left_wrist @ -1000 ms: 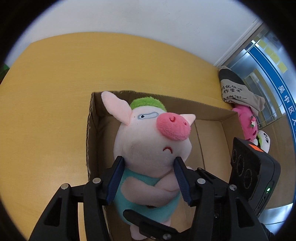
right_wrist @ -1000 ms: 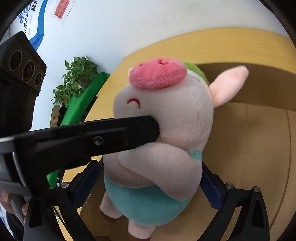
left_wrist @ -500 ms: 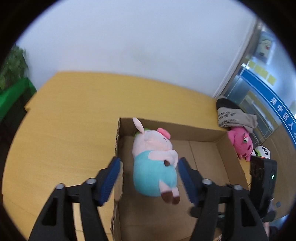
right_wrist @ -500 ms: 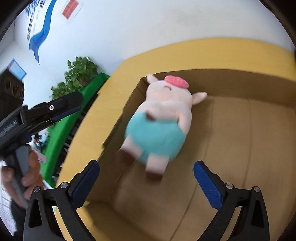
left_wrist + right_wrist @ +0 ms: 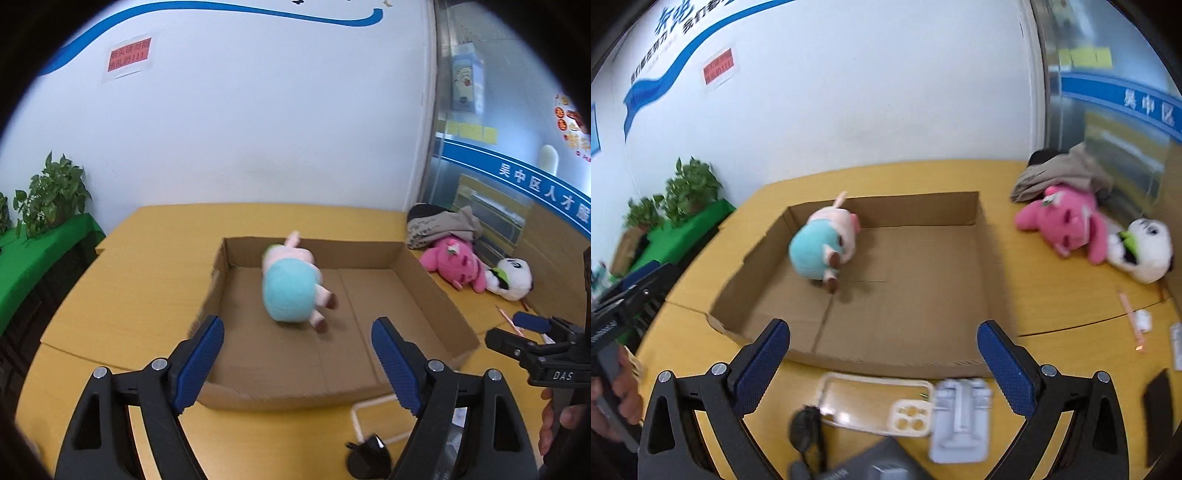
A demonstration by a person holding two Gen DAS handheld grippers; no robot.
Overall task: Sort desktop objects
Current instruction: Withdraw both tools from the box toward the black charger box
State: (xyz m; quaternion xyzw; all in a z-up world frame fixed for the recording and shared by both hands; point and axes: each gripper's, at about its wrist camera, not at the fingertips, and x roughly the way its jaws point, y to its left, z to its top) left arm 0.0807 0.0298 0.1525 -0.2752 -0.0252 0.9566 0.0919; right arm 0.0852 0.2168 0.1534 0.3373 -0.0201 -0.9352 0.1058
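Box [image 5: 916, 206] on the worktop [image 5: 1052, 295] holds one pig [image 5: 823, 243]. Two more plush toys, pink [image 5: 1067, 221] and panda [image 5: 1145, 251], lie outside. Both grippers, left [image 5: 297, 363] and right [image 5: 882, 363], have fingers spread, gripping nothing.

**Readable lettering**

"DAS" in white on the black right gripper [image 5: 537, 334] body. Beyond the cardboard box [image 5: 436, 291] — white characters "吴中区人才服" on a blue band [image 5: 535, 188]. Red notice [image 5: 129, 55] on the wall — too blurred to read.

plush pig [image 5: 827, 243] lies in the cardboard box [image 5: 923, 210] — right tongs [image 5: 882, 354] spread wide, empty.
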